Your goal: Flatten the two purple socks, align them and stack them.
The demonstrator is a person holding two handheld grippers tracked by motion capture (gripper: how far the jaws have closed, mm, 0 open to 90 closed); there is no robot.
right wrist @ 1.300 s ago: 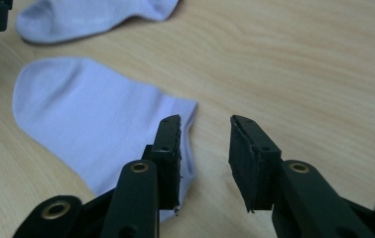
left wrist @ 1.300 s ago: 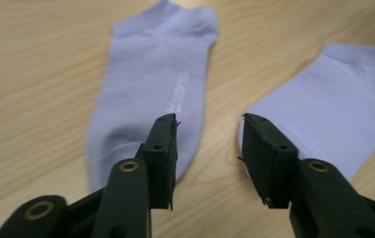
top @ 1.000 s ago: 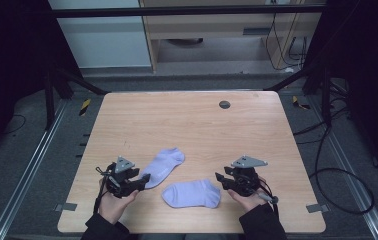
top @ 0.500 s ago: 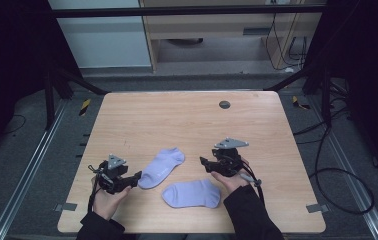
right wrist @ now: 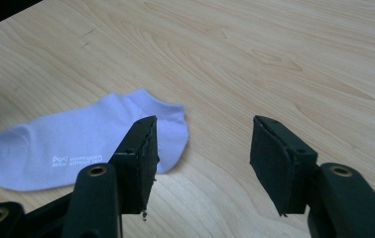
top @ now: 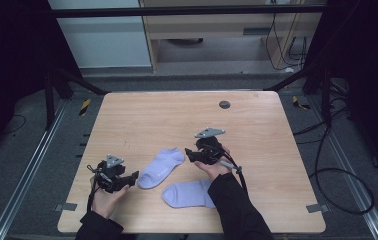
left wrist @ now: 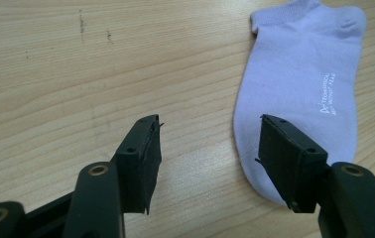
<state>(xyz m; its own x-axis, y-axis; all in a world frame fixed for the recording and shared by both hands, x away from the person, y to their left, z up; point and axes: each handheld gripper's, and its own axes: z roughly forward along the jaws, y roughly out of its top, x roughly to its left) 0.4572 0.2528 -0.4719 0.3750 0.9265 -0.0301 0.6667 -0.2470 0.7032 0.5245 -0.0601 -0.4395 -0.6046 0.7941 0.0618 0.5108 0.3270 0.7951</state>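
Wooden table (top: 127,120), centre: right gripper (top: 191,154) partly hides upper sock (top: 161,167)'s cuff; both grippers' jaws just opened, empty; left gripper (top: 133,178) at toe.

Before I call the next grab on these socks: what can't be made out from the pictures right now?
- Near sock, high view: its right end is covered by the right forearm.
- Far sock, left gripper view: its toe end is hidden behind that gripper's right finger; the white print is too small to read.
- Far sock, right gripper view: part of its cuff end lies behind the right gripper, left finger.
- Dark round mark on the table, high view: too small to identify.
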